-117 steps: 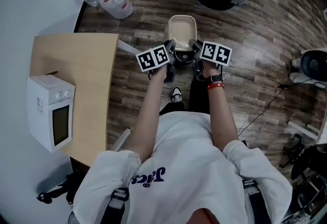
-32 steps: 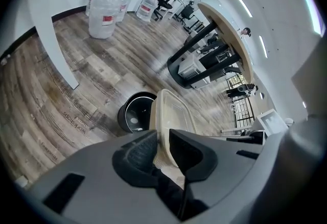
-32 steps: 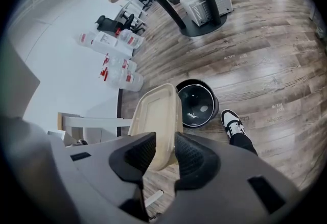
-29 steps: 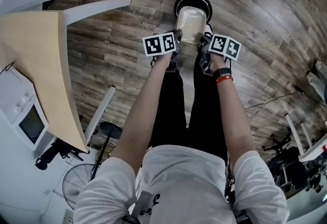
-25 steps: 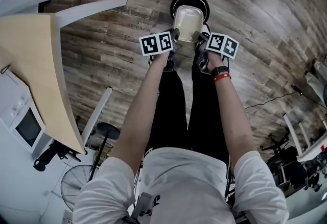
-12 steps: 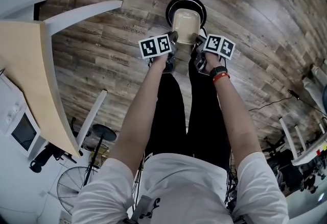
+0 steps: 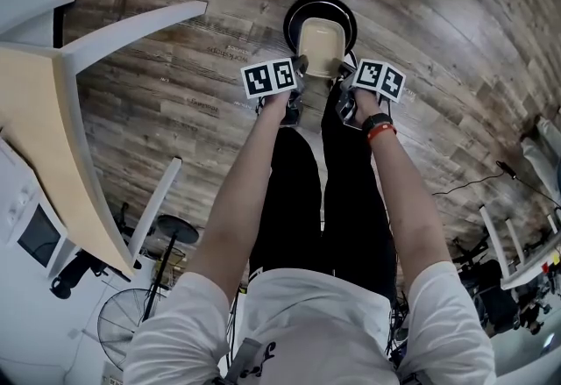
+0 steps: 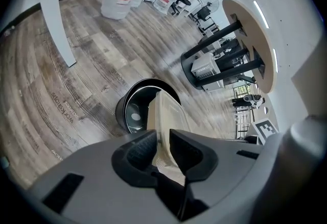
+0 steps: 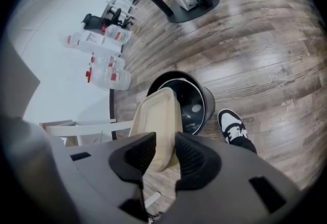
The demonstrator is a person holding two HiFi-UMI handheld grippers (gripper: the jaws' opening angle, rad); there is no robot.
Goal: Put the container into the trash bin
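Beige plastic container [image 7: 321,46] hangs over the black trash bin [image 7: 349,17], left gripper [image 8: 162,147] and right gripper [image 9: 164,152] each clamped on a rim edge — centre it, lower level, then release both together.

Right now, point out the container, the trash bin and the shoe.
container [image 7: 321,46], head view, middle of its pale body.
trash bin [image 8: 121,114], left gripper view, its black outer wall.
shoe [image 9: 231,123], right gripper view, its top.

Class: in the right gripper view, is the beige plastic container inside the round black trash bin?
No, the container is gripped in the jaws, above the bin.
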